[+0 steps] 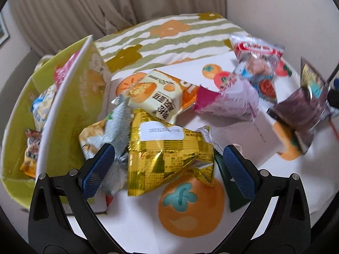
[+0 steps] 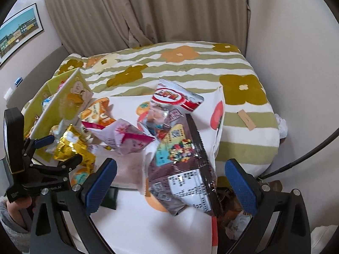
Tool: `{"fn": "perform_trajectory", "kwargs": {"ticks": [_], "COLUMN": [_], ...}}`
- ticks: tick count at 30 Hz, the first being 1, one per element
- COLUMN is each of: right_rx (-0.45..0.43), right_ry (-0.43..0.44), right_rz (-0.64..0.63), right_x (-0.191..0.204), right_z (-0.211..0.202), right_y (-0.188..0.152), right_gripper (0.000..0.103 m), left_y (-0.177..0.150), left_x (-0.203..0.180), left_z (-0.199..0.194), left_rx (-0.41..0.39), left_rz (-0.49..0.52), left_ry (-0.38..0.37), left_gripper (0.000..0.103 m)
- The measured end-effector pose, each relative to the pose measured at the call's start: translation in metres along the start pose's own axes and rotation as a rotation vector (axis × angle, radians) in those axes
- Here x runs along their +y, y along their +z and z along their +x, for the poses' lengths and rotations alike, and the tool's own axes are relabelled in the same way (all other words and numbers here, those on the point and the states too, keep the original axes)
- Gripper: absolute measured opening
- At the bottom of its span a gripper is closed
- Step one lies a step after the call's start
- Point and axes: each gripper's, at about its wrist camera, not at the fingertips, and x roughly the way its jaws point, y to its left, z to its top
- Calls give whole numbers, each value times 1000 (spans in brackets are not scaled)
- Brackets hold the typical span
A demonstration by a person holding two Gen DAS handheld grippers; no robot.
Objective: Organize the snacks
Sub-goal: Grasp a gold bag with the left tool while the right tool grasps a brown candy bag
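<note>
1. The left tool (image 1: 167, 169) is spread wide, its blue pads on either side of a gold foil snack packet (image 1: 169, 154); neither pad clearly touches the packet, which lies on a white cloth printed with orange fruit (image 1: 190, 207).
2. The right tool (image 2: 170, 184) is also spread wide. A dark brown snack bag (image 2: 184, 169) sits between its fingers, but whether they touch it I cannot tell.
3. The snacks lie in a loose heap on the cloth, which covers a bed with a green-striped flowered cover (image 2: 190, 67).
4. Behind the gold packet lies a cream and orange packet (image 1: 156, 95), and to its right a pink and white packet (image 1: 228, 101).
5. Farther back is a red and white bag (image 1: 258, 63), blurred.
6. At the left stands a yellow-green box (image 1: 70, 110), open, with several snack packets (image 1: 40, 105) already inside.
7. A dark green flat packet (image 1: 233, 190) lies just beside the left tool's right pad.
8. Beige curtains (image 2: 148, 10) hang behind the bed.
</note>
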Motion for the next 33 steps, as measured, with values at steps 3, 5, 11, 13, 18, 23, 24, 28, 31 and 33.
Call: {"fn": "perform_trajectory", "kwargs": {"ticks": [3,5,11,13,18,23,24,28,31,33], "right_rx": [13,20,44,48,59,70,69,75,74,78], "right_ry": [-9,-13,-15,-11,-12,-13,-16,-29,-36,-40], "right_rz": [20,29,36,42,53,53,48,18,3,-4], "right_x": [-5,-7,-8,-8,-11,-10,-9,-5,-2,-2], "right_z": [7,12,26,28,36,43,44,47,48,50], "right_y": [0,0,1,-1,-2,-4,-5,-9,-11,-11], "right_gripper": [102,102,102,102,102,102,102,101,95,87], "left_y": [2,4,9,9,7,2,2,2,0,-1], "left_x": [-2,-4,-1,-1,-1,-3,-3,-1,-1,0], "left_z": [12,17,31,31,29,25,24,21,14,10], "left_rx": [17,12,57,60,75,73,74,74,64,58], "left_rz": [5,16,-8,-2,7,4,2,2,13,11], "left_ry": [-23,-23,-86,-99,-121,-159,-162,-171,-158,-158], "left_gripper": [101,101,80,79,76,60,60,57,55,55]}}
